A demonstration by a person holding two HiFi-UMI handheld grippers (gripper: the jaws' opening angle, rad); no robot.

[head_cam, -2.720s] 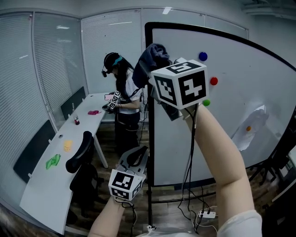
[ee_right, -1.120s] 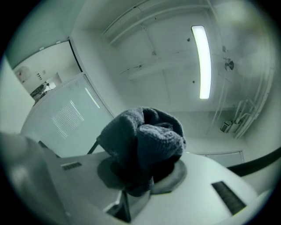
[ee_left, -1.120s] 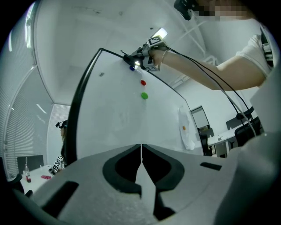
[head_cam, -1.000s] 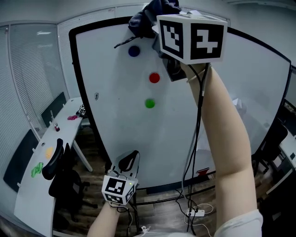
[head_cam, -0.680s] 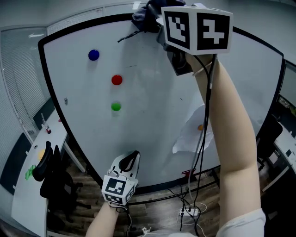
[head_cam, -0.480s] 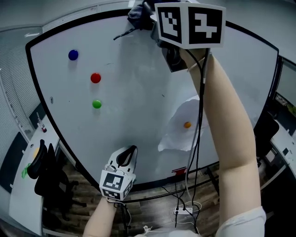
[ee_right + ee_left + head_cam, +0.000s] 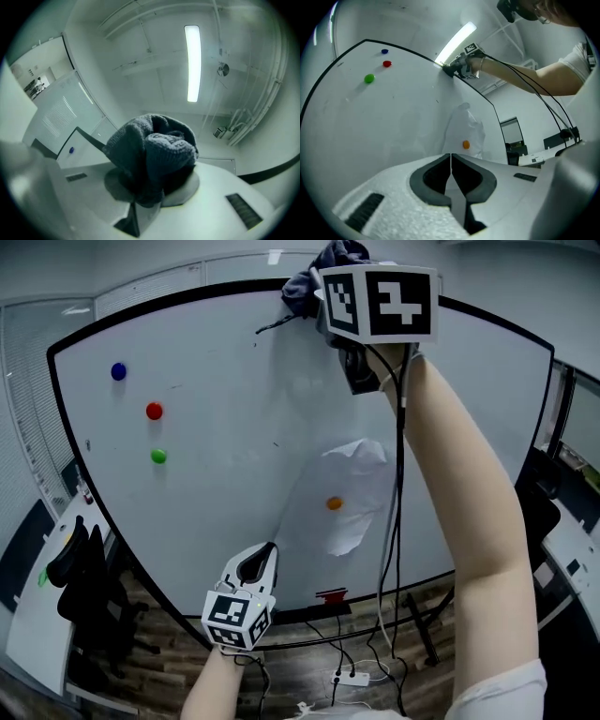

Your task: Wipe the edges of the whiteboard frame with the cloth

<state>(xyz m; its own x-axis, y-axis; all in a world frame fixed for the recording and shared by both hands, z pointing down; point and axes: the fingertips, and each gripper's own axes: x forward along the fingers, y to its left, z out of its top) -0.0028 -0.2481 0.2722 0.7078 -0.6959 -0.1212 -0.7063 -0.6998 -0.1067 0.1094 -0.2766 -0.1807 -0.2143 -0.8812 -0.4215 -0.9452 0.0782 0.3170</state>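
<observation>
Up at the top edge: the right gripper point(image 7: 328, 292) holds a dark cloth point(image 7: 323, 266) at the black whiteboard frame point(image 7: 206, 289), arm stretched high.
Right fingers: clenched on the bunched cloth, which bulges out past their tips.
Left gripper point(image 7: 265, 557): hangs low in front of the board, near its bottom edge; fingers pressed together, nothing between them.
Frame edges: the top edge runs on to both sides of the right fingers.
Board face: blue magnet point(image 7: 118, 371), red magnet point(image 7: 154, 411) and green magnet point(image 7: 158, 457) sit below and well left of the right fingers; a paper sheet point(image 7: 356, 470) under an orange magnet point(image 7: 334, 504) hangs below them.
Open room: ceiling and a light strip point(image 7: 192, 63) lie beyond the right fingers; cables point(image 7: 347, 676) trail on the floor below the left fingers, with a chair point(image 7: 80, 563) off to their left.
</observation>
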